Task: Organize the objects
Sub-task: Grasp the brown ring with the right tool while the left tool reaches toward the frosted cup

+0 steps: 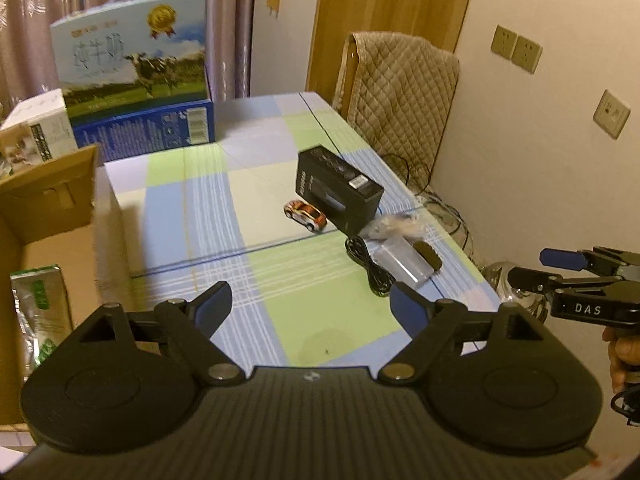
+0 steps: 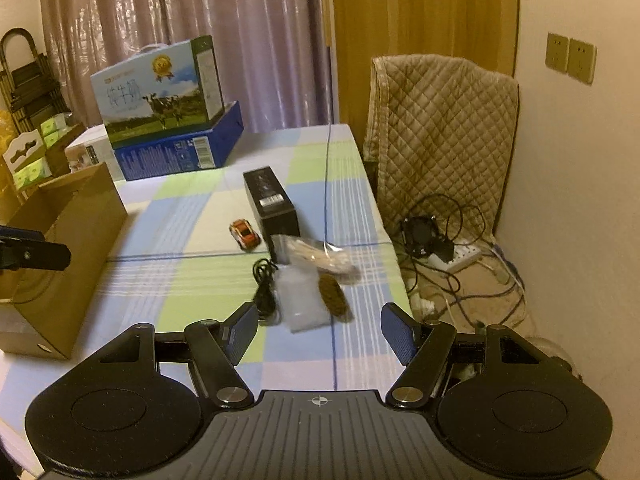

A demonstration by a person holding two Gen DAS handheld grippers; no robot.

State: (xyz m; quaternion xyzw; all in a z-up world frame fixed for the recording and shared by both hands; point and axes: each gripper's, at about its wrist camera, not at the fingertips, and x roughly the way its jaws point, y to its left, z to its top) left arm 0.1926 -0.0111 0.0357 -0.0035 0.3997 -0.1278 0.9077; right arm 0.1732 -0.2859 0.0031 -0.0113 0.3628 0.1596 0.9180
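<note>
A black box (image 1: pixel 338 188) (image 2: pixel 272 204), a small orange toy car (image 1: pixel 306 215) (image 2: pixel 245 233), a coiled black cable (image 1: pixel 370 266) (image 2: pixel 264 288), a clear plastic bag (image 1: pixel 402 262) (image 2: pixel 302 300), a brown oval item (image 1: pixel 428 254) (image 2: pixel 332 294) and a crinkled wrapper (image 1: pixel 396 222) (image 2: pixel 324 258) lie on the checked tablecloth (image 1: pixel 224 208) (image 2: pixel 168 280). An open cardboard box (image 1: pixel 44 216) (image 2: pixel 64 248) stands at the left with a green packet (image 1: pixel 40 320) inside. My left gripper (image 1: pixel 310 306) is open and empty above the cloth. My right gripper (image 2: pixel 318 332) is open and empty near the bag; it also shows in the left wrist view (image 1: pixel 528 270).
A milk carton box (image 1: pixel 132 52) (image 2: pixel 156 92) sits on a blue box (image 1: pixel 148 128) (image 2: pixel 180 148) at the table's far end. A quilted chair (image 1: pixel 400 92) (image 2: pixel 436 132) stands to the right. Cables and a power strip (image 2: pixel 460 260) lie on the floor by the wall.
</note>
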